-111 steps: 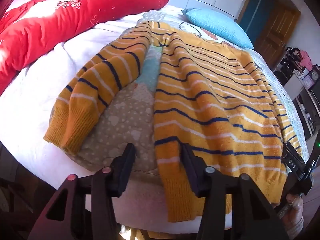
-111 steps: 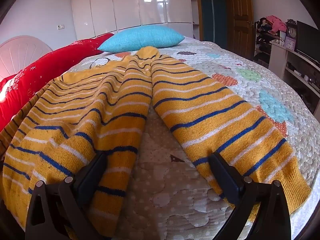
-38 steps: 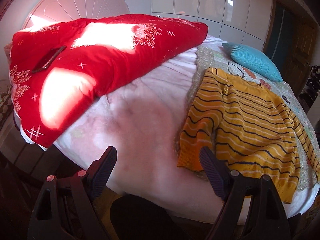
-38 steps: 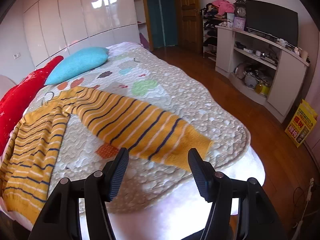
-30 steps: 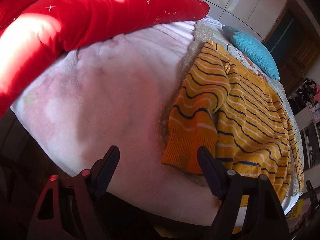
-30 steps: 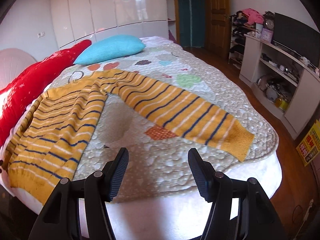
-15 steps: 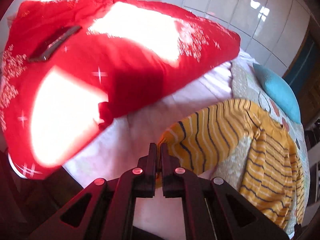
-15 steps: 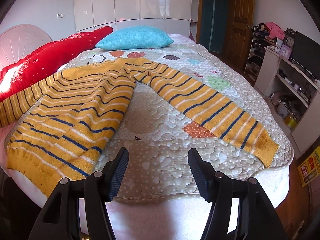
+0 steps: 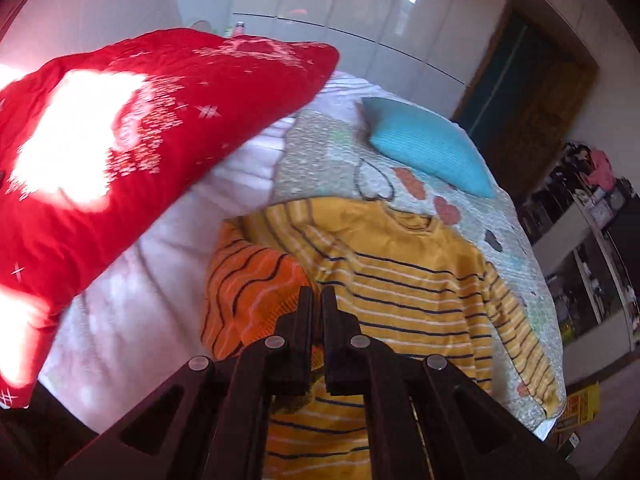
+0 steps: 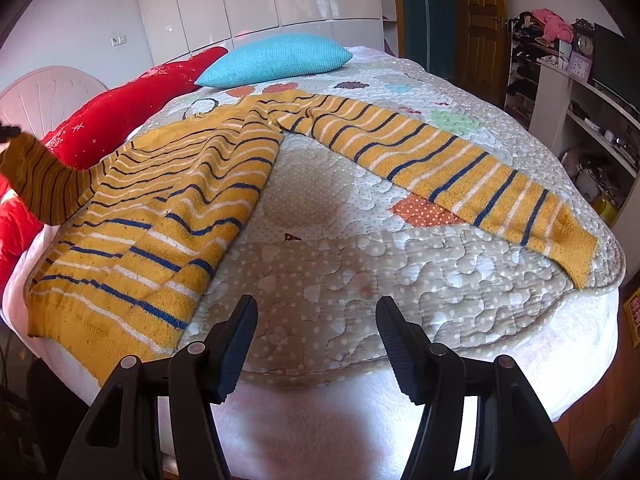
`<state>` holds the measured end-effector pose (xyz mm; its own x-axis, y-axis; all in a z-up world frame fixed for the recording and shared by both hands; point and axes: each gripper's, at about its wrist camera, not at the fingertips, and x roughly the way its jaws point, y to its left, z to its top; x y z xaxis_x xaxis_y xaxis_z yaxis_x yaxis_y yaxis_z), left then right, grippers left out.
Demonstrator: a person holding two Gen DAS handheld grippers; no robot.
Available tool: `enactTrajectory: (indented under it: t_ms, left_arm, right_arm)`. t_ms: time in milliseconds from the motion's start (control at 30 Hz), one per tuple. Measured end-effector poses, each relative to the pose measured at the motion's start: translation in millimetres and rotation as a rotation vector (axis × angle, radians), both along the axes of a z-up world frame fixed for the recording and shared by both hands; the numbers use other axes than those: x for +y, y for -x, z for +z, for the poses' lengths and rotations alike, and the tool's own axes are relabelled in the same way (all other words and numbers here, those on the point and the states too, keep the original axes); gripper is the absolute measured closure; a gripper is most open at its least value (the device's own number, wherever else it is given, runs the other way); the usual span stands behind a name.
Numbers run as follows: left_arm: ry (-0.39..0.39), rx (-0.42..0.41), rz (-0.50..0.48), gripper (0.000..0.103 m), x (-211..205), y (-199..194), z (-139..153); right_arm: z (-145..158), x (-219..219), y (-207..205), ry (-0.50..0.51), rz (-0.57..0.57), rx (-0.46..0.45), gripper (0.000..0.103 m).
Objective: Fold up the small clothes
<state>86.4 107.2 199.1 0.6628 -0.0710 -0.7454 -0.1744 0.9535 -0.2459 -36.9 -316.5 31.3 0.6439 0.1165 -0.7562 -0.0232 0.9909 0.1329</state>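
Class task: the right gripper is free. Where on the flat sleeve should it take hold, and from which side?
Grip the flat sleeve at its cuff, coming in from the bed's near right edge. The cuff lies flat by the quilt border, so the right gripper, open, can probably slip one finger beneath.

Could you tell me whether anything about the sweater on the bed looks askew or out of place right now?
Yes. The sweater lies lopsided: one sleeve stretches flat across the quilt, while the other sleeve is lifted off the bed, pinched in the left gripper. The right gripper hangs open, holding nothing.
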Motion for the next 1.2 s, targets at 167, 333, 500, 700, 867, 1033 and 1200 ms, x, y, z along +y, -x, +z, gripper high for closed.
enactTrajectory:
  t_ms: [167, 333, 500, 700, 867, 1033, 1200]
  left_arm:
    - [0.025, -0.019, -0.272, 0.099, -136.8, -53.5, 11.0]
    - [0.124, -0.009, -0.408, 0.085, -202.4, -56.3, -1.4]
    - [0.047, -0.060, -0.340, 0.045, -180.5, -20.7, -5.6]
    - [-0.142, -0.048, -0.132, 0.038, -102.9, 39.5, -45.2]
    - [-0.228, 0.016, -0.008, 0.038, -57.6, 76.2, -113.3]
    - [-0.116, 0.081, -0.005, 0.038, -36.0, 87.8, -178.4]
    - [-0.177, -0.058, 0.014, 0.032, -45.6, 104.7, -200.8]
  right_arm:
    - [-0.8, -13.8, 9.7, -0.034, -0.014, -0.005, 0.037]
    - [2.4, -37.0, 21.4, -0.043, -0.032, -0.018, 0.037]
    - [5.0, -47.0, 19.9, -0.052, -0.020, -0.019, 0.037]
    - [36.3, -10.2, -17.2, -0.132, 0.098, -0.071, 0.037]
    - [53.5, 45.8, -92.9, -0.176, 0.211, -0.069, 0.036]
    - [34.6, 93.9, -177.7, -0.112, 0.258, 0.033, 0.035]
    - [0.4, 111.4, -217.5, -0.058, 0.276, 0.156, 0.036]
